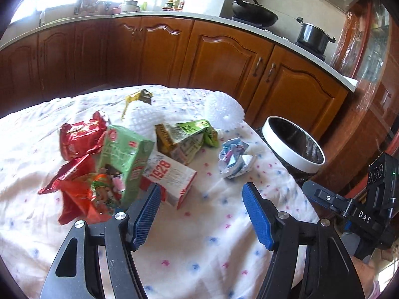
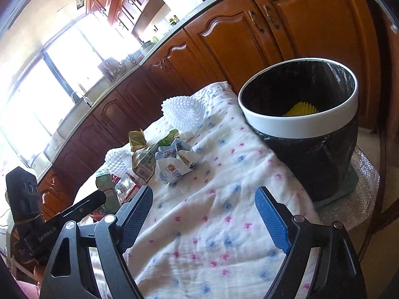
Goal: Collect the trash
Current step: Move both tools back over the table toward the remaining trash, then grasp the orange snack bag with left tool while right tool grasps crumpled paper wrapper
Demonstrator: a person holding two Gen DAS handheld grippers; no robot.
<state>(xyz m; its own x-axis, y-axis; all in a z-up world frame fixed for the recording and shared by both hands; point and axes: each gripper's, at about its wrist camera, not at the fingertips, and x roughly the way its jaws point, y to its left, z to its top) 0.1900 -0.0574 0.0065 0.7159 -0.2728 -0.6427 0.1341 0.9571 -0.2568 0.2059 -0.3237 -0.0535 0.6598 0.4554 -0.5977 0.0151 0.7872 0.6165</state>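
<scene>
Trash lies heaped on the cloth-covered worktop, filling the centre and left of the left wrist frame: red wrappers, a green carton, a white carton printed "1928", a green and yellow carton, a crumpled paper ball, white foam nets and a small yellow scrap at the far edge. None of these is in the bin.

Bin, black-lined with a white rim, stands at the upper right of the right wrist frame, just beside the cloth's edge. One yellow foam piece shows inside it. Judged progress: early; one item deposited, the bulk of the pile outstanding.

Left tongs hang low over the cloth at lower centre, jaws spread wide and gripping nothing, the left pad just beside the "1928" carton. Right tongs likewise stand released and unloaded above bare cloth, pointed between the paper ball and the bin.
</scene>
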